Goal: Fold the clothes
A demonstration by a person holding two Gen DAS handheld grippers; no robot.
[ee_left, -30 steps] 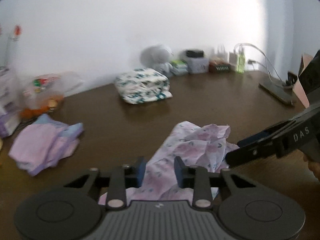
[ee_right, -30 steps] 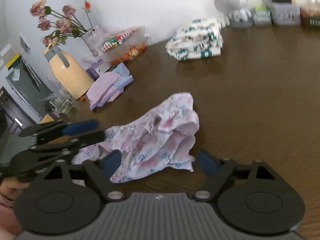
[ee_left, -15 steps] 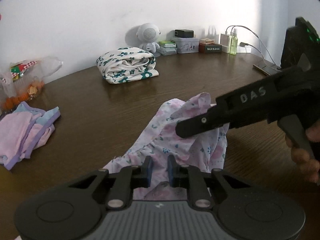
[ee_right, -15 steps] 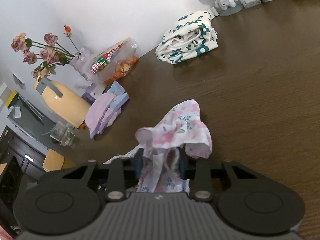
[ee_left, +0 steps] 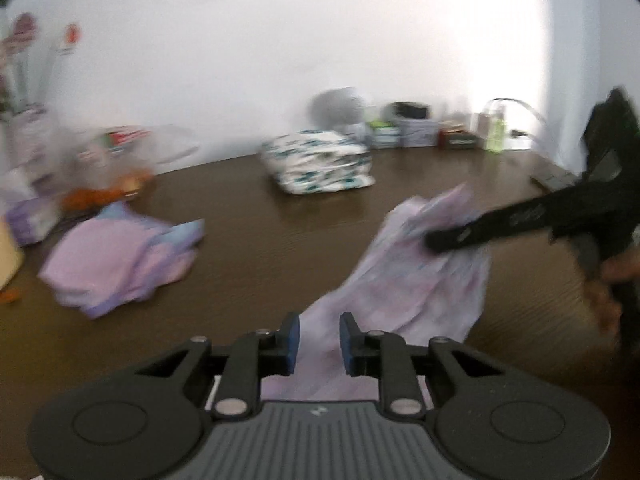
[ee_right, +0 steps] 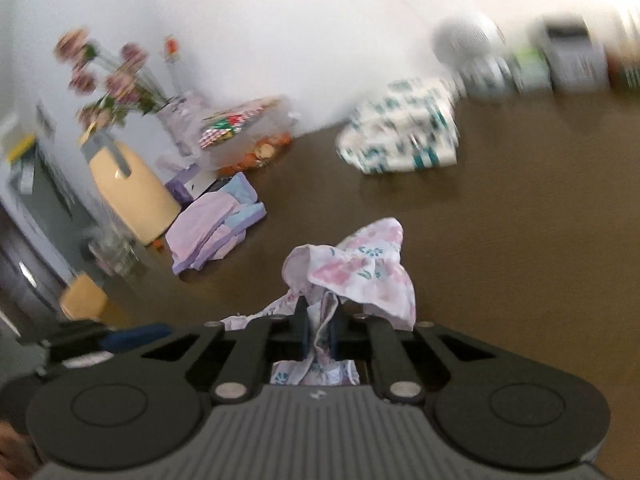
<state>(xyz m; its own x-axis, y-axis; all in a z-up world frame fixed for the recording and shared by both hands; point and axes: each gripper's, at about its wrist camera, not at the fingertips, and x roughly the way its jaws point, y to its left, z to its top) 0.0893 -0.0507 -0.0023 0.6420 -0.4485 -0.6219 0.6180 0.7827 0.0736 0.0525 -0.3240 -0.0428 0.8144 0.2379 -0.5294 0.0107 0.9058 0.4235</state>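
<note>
A crumpled pink-and-lilac floral garment (ee_left: 420, 276) hangs stretched between my two grippers above the dark wooden table (ee_left: 260, 240). My left gripper (ee_left: 319, 328) has one end of the cloth filling the gap between its blue pads; its jaws are opening slightly. My right gripper (ee_right: 320, 312) is closing, its pads pinching a bunched fold of the garment (ee_right: 360, 276), which flops over the fingertips. In the left wrist view the right gripper (ee_left: 434, 240) reaches in from the right, a hand (ee_left: 604, 280) behind it. The left gripper (ee_right: 132, 334) shows at the lower left of the right wrist view.
A folded white garment with teal flowers (ee_left: 320, 166) lies toward the back. A loose pink and lilac pile (ee_left: 120, 256) sits at the left, next to a yellow jug (ee_right: 128, 188), a vase of flowers (ee_right: 116, 80) and a snack bag (ee_right: 244, 132). Small boxes (ee_left: 412, 128) line the wall.
My right gripper went from wide open to clamped on the garment's bunched end and raised it off the table. My left gripper shifted sideways with the other end still between its pads.
</note>
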